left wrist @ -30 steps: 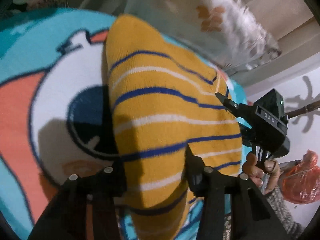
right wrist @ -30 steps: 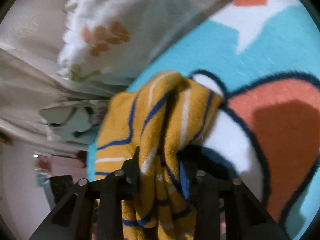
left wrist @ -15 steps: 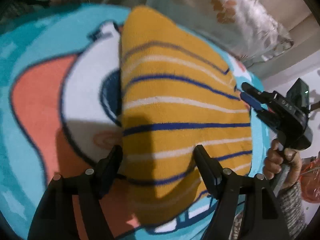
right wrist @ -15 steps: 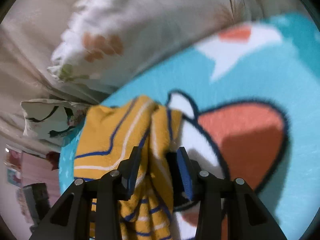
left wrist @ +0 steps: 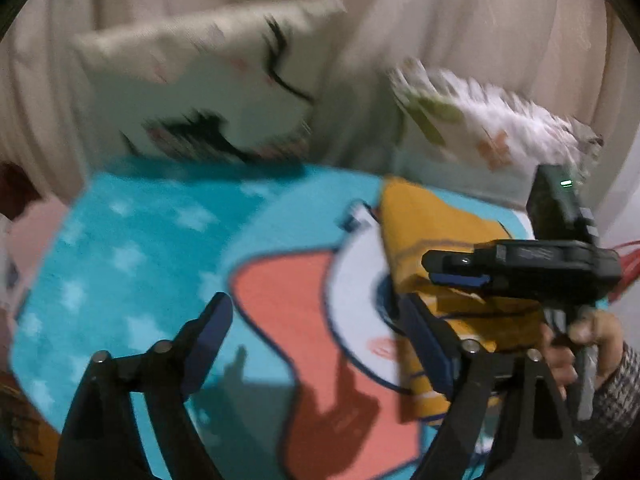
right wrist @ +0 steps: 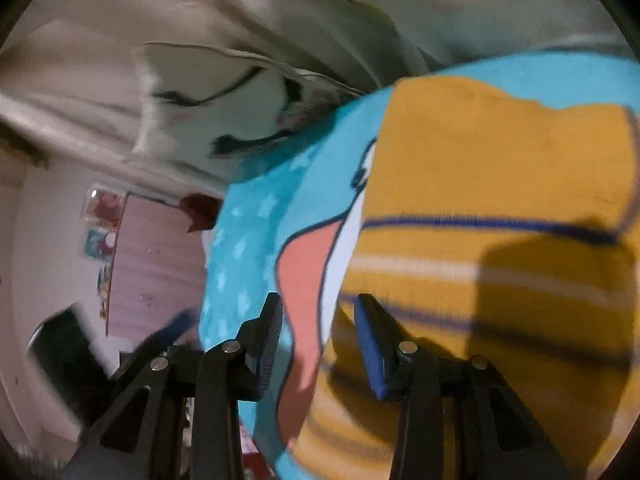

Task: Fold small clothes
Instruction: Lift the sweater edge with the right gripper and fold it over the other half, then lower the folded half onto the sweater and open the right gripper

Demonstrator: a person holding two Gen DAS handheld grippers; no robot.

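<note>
A folded mustard-yellow garment (right wrist: pixel 500 208) with blue and white stripes lies flat on a turquoise cartoon blanket (left wrist: pixel 132 264). In the left wrist view the garment (left wrist: pixel 424 236) sits at the right. My left gripper (left wrist: pixel 316 320) is open and empty, raised above the blanket to the garment's left. My right gripper (right wrist: pixel 318 316) is open and empty, at the garment's left edge. The right gripper's body also shows in the left wrist view (left wrist: pixel 520 272), hovering over the garment.
A white cushion (left wrist: pixel 200 92) with a drawn sleeping face and a fluffy floral pillow (left wrist: pixel 492 128) lean against beige curtains behind the blanket. A pink wall and dark objects (right wrist: pixel 60 352) lie beyond the blanket's left edge.
Both grippers let go of the yellow garment and opened. The garment now lies flat on the blanket. Both grippers have pulled back and up, the left swinging leftward.
</note>
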